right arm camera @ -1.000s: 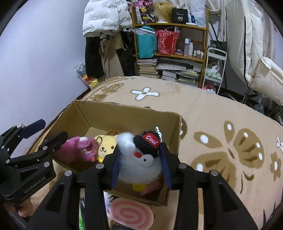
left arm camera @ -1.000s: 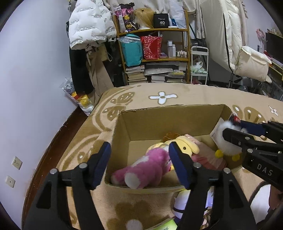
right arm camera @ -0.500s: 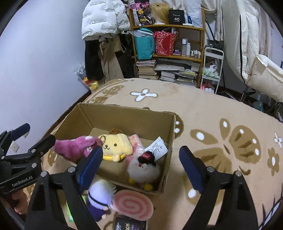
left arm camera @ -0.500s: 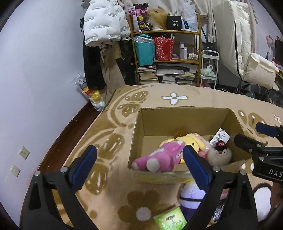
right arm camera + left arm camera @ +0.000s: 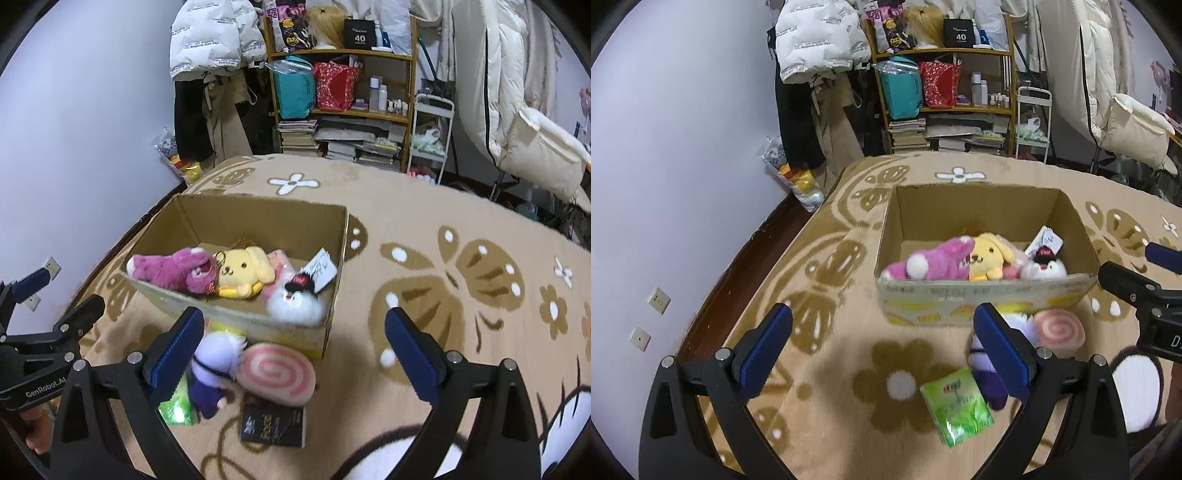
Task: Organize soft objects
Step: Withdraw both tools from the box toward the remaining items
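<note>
An open cardboard box (image 5: pixel 982 299) (image 5: pixel 258 218) stands on the patterned blanket. In it lie a pink plush (image 5: pixel 931 260) (image 5: pixel 173 271), a yellow dog plush (image 5: pixel 988 256) (image 5: pixel 243 271) and a white bird plush with a black cap (image 5: pixel 1045 264) (image 5: pixel 297 301). In front of the box lie a purple plush (image 5: pixel 212 373) (image 5: pixel 988 380) and a pink swirl plush (image 5: pixel 277 371) (image 5: pixel 1060 330). My left gripper (image 5: pixel 882 358) is open and empty, pulled back before the box. My right gripper (image 5: pixel 293 354) is open and empty above the swirl plush.
A green packet (image 5: pixel 956 406) (image 5: pixel 177 404) and a black packet (image 5: pixel 273 424) lie on the blanket (image 5: pixel 461 258) near the plush toys. A cluttered shelf (image 5: pixel 942 81), hanging coats and a white cart stand behind. The wall is at the left.
My right gripper opened and let the white bird plush drop into the box. Both grippers drew back and opened wider, bringing the plush toys in front of the box into view.
</note>
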Motion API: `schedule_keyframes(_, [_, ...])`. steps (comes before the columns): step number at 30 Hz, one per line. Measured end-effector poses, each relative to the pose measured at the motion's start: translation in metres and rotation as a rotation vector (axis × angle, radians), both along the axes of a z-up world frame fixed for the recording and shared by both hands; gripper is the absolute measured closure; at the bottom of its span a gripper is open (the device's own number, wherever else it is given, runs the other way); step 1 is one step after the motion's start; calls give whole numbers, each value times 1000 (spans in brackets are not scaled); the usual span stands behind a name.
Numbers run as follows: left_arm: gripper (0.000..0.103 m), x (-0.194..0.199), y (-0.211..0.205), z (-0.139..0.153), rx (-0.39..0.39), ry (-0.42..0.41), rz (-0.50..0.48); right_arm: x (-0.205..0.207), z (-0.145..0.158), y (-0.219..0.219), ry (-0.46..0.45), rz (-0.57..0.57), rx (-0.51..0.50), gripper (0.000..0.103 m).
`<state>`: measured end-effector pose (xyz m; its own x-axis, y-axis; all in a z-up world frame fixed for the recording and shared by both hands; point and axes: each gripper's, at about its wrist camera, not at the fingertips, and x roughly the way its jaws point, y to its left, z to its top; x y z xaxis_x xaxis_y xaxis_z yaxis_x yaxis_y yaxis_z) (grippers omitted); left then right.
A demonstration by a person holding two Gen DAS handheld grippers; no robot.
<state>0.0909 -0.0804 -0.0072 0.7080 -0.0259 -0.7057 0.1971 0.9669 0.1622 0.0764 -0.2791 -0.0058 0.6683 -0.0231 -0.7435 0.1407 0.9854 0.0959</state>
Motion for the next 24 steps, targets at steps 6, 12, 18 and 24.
schedule_keyframes(6, [5,-18,7,-4,-5,31,11,-16,-7,5,29,-6,21,1])
schedule_keyframes(12, [5,-32,14,-15,-1,68,30,-27,-13,8,50,-20,39,1])
schedule_keyframes(18, [5,-35,12,-30,23,95,45,-32,-20,8,81,-39,38,1])
schedule_keyframes(24, [5,-33,8,-44,45,130,41,-29,-35,8,130,-60,31,1])
